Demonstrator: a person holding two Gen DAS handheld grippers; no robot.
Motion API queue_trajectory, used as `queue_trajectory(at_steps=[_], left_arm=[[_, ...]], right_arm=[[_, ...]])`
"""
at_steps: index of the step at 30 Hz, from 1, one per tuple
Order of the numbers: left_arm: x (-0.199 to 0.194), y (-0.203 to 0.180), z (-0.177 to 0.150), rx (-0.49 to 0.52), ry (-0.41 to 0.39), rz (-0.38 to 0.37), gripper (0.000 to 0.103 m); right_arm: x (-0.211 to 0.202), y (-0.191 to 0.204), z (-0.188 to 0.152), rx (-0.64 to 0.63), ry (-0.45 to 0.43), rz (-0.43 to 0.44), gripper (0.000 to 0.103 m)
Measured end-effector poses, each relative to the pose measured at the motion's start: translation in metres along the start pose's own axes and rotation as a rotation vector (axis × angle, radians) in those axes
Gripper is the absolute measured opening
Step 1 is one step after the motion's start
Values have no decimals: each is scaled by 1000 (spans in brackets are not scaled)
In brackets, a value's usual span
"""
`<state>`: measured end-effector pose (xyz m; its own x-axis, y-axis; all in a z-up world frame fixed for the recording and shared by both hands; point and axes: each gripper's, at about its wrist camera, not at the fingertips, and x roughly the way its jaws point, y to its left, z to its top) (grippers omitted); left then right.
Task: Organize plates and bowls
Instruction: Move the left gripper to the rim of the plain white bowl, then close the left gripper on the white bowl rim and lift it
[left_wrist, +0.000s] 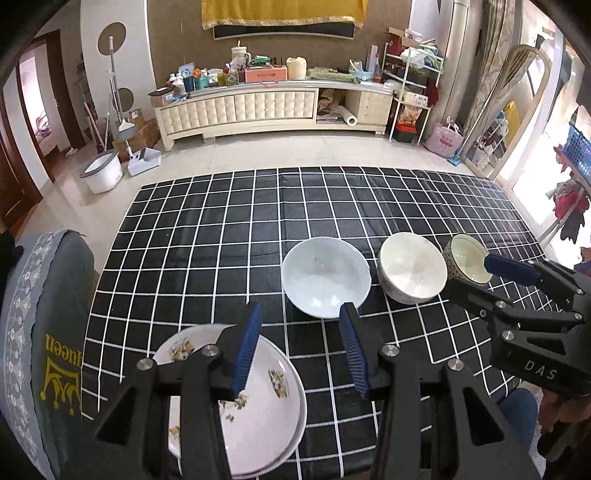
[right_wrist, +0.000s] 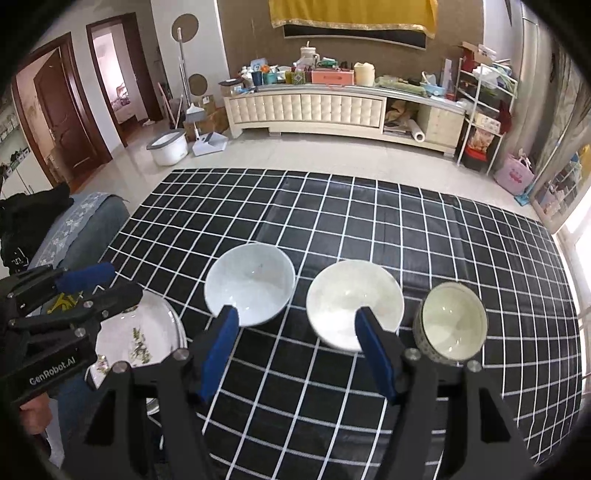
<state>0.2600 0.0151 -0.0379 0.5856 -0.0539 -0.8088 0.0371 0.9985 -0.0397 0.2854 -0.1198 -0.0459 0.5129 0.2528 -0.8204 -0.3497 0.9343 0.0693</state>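
On the black grid tablecloth (left_wrist: 229, 236) three bowls stand in a row: a white bowl (left_wrist: 325, 277), a cream bowl (left_wrist: 412, 271) and a small patterned bowl (left_wrist: 467, 264). Stacked floral plates (left_wrist: 266, 413) lie at the near left corner. My left gripper (left_wrist: 301, 350) hovers open and holds nothing, between the plates and the white bowl. In the right wrist view the same row shows as white bowl (right_wrist: 249, 282), cream bowl (right_wrist: 352, 302) and patterned bowl (right_wrist: 452, 321), with the plates (right_wrist: 144, 332) under the left gripper (right_wrist: 122, 284). My right gripper (right_wrist: 299, 350) is open and holds nothing, in front of the white and cream bowls.
A grey cushioned seat with a printed cloth (left_wrist: 44, 314) stands against the table's left side. The far half of the tablecloth (right_wrist: 369, 214) bears nothing. Beyond it are the tiled floor, a white bucket (left_wrist: 101, 173) and a cluttered cabinet (left_wrist: 273, 107). A hand (right_wrist: 35, 410) grips the left tool.
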Motion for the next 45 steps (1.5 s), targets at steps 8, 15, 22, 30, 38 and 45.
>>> queue_trajectory(at_steps=[8, 15, 22, 30, 38, 45], left_arm=[[46, 7, 14, 17, 74, 8, 41], [94, 13, 18, -3, 164, -3, 41], [130, 20, 24, -18, 222, -9, 41], [159, 29, 16, -68, 291, -18, 41], [163, 17, 13, -44, 280, -48, 23], [171, 11, 8, -58, 290, -83, 14]], right_arm=[[47, 0, 13, -26, 65, 9, 70], [84, 2, 25, -69, 118, 69, 70], [122, 9, 33, -149, 173, 76, 61], [159, 16, 33, -199, 237, 67, 49], [170, 15, 29, -194, 250, 41, 22], [171, 16, 26, -183, 238, 56, 18]])
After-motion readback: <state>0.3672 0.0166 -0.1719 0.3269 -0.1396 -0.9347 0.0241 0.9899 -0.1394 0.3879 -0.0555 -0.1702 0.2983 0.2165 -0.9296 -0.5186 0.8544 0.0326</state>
